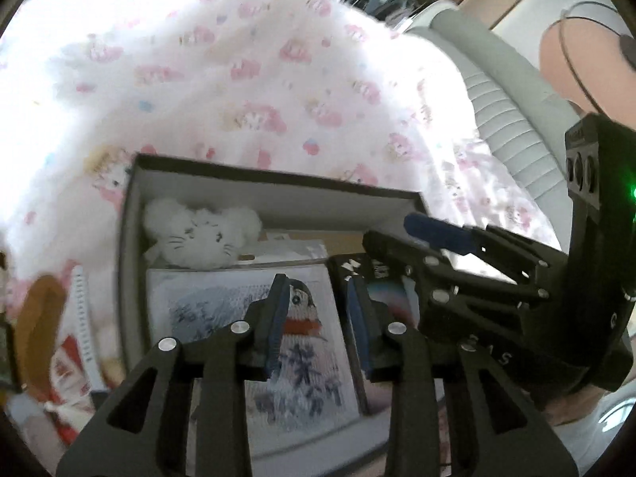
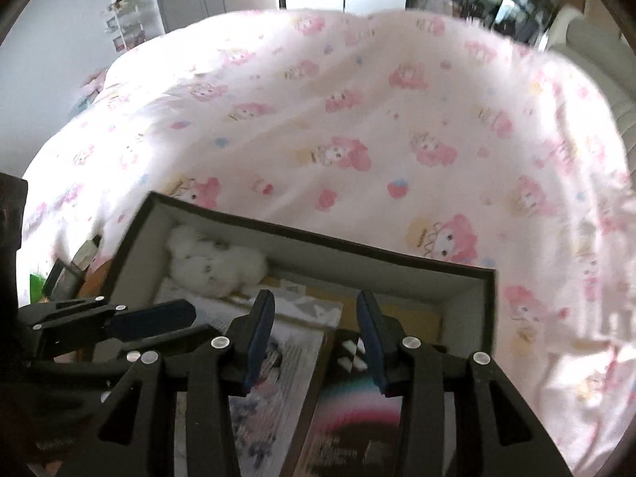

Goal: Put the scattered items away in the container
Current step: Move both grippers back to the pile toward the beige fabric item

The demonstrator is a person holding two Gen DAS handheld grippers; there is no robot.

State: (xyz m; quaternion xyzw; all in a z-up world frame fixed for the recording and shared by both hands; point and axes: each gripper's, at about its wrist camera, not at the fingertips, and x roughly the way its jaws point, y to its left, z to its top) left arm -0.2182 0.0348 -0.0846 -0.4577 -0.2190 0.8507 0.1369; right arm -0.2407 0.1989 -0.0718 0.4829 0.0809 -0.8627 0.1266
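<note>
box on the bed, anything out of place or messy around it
Yes. Inside the box the white plush and penguin picture lie tidily, but a small pile of loose items sits on the bedsheet beside its left wall.

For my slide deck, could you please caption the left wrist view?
Left gripper open above the box holding a white plush and snowman picture.

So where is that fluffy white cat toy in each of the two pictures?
Left wrist view: the white cat plush lies in the far left corner of the box, left of picture centre, above the left gripper.
Right wrist view: the plush sits in the same far left corner, left of centre.
Shared landmark: the knitted penguin picture just in front of it.
</note>
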